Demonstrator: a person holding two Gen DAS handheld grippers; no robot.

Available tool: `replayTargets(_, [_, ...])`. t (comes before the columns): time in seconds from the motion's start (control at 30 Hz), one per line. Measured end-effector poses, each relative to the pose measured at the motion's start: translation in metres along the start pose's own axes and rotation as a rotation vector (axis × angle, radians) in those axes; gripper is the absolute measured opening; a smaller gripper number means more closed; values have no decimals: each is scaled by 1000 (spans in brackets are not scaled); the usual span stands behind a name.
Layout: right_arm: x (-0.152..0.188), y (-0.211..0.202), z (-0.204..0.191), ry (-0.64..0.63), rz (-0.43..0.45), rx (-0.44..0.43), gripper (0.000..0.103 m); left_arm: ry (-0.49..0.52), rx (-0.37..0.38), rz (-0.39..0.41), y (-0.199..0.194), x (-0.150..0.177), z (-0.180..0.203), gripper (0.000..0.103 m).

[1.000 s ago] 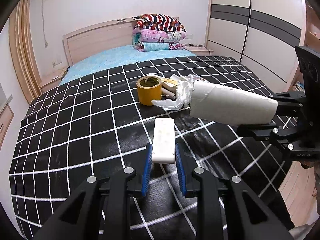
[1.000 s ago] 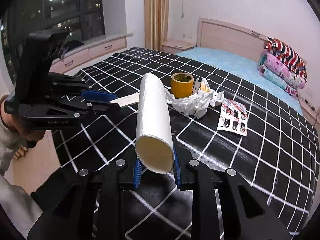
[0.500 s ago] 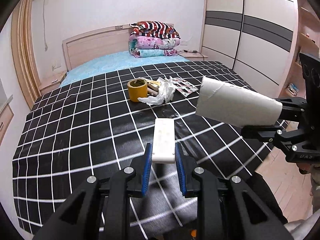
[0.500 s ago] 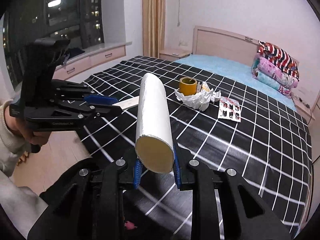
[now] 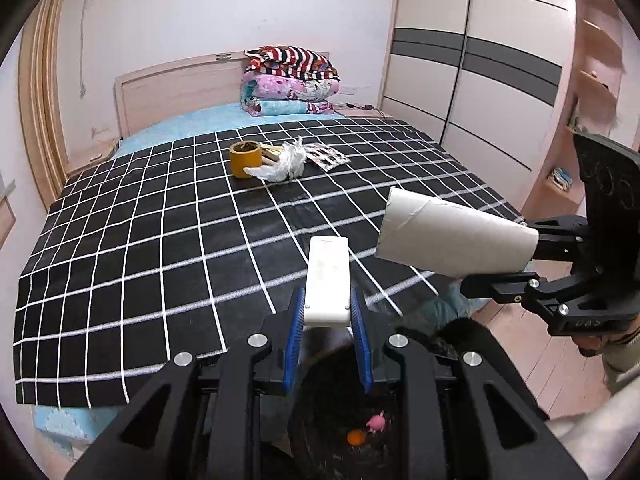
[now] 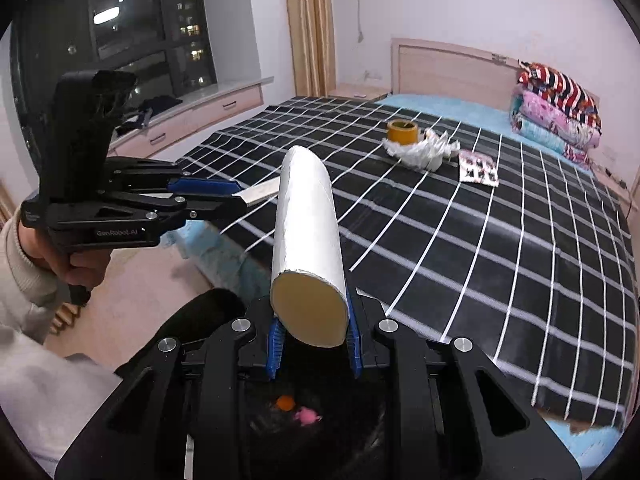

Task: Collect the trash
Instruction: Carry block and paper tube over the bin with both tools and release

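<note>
left claw [image 5: 327, 312] clamps flat white bar [image 5: 328, 276]; right claw [image 6: 312, 332] clamps cardboard tube [image 6: 306, 224].

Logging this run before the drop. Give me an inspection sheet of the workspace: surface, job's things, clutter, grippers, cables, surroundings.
Surface: bed with a black checked cover, flat, blue sheet at the head end.
Job's things: white box and cardboard tube, both held in the air; black bin below them with an orange and a pink scrap inside.
Clutter: tape roll, crumpled tissue against it, pill pack beside them.
Grippers: left gripper shut on the white box; right gripper shut on the cardboard tube.
Cables: a cord on the nightstand.
Surroundings: folded blankets at the headboard, wardrobe, night window.
</note>
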State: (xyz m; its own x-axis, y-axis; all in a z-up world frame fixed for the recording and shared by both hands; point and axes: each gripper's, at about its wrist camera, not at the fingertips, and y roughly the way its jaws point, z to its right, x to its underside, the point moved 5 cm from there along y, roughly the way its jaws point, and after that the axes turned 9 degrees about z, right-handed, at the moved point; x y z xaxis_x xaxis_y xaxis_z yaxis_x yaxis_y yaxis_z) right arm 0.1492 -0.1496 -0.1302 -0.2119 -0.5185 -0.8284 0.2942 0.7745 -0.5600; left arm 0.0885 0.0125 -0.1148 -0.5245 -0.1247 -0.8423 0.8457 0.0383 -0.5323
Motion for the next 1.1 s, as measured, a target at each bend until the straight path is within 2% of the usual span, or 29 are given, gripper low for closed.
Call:
replayTargets(0.3, [37,-11,-20,25,-58,-30,25,-21,24,-24,-22,31,10,22])
replayTargets(0.4, [51,-9,-25,41,-90,-49,25,-17,49,-56,-22,45,19,22])
replayTargets(0.67, [85,4,-27,62,-182,-38,25,-22,87,-171,5,86,34,23])
replayTargets(1.1, [139,50,-13,122,-372,46,26,-47,116,-363,58,149,46,23])
